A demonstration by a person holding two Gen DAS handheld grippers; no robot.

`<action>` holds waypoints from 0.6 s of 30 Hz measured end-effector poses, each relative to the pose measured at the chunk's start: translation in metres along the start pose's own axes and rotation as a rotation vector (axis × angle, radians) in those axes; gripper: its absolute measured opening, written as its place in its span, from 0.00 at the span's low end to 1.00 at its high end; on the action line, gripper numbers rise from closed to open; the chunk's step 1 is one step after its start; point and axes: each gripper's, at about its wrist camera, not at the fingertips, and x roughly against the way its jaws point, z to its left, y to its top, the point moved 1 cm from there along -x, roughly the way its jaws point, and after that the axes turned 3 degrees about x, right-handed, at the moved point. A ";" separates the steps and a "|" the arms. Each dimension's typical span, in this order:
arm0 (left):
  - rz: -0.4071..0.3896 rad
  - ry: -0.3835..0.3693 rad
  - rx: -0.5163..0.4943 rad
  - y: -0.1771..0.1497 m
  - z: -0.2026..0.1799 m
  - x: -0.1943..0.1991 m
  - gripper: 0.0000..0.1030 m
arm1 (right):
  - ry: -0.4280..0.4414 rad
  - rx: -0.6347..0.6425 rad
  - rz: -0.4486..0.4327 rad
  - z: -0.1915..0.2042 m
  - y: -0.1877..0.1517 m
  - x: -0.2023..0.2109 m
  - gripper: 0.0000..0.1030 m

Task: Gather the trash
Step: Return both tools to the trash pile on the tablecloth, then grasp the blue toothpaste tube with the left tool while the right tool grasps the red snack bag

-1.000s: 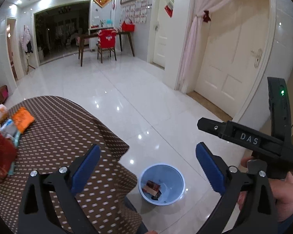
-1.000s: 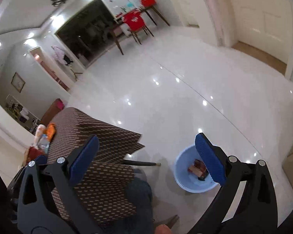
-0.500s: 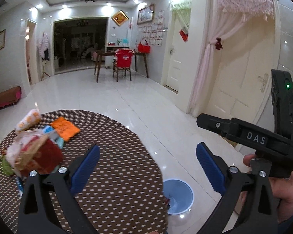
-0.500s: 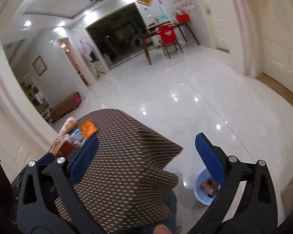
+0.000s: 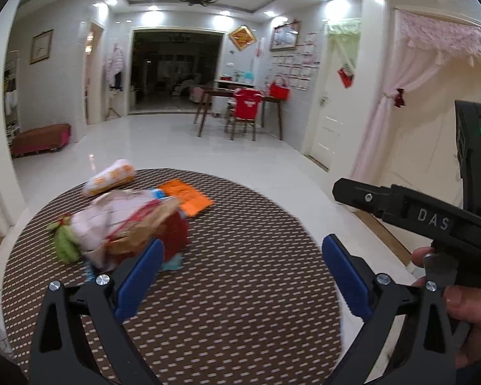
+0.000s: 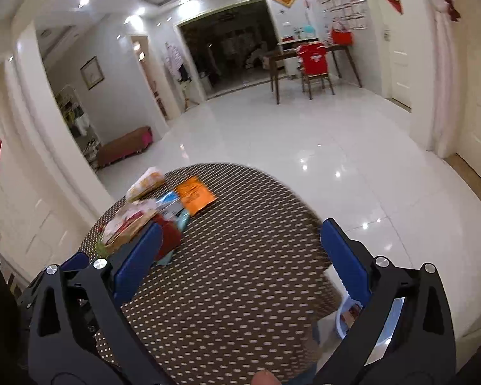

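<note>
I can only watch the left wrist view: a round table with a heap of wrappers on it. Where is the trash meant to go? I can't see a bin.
Observer: The right wrist view shows one. A blue bin stands on the floor, close by the table's right edge.
Operator: Is there anything in it yet?
Observer: Yes, a brownish scrap lies inside. The right tongs, open and empty, hide most of the bin, so I can't tell what else it holds.
</note>
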 end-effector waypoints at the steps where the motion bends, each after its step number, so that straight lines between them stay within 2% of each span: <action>1: -0.002 0.013 0.007 -0.003 0.008 0.003 0.94 | 0.007 0.018 0.013 0.013 -0.001 -0.008 0.94; 11: 0.054 0.232 0.114 -0.037 0.113 0.006 0.94 | 0.079 0.153 0.121 0.115 -0.028 -0.078 0.94; 18: 0.109 0.312 0.183 -0.053 0.163 -0.001 0.94 | 0.086 0.179 0.167 0.165 -0.050 -0.123 0.94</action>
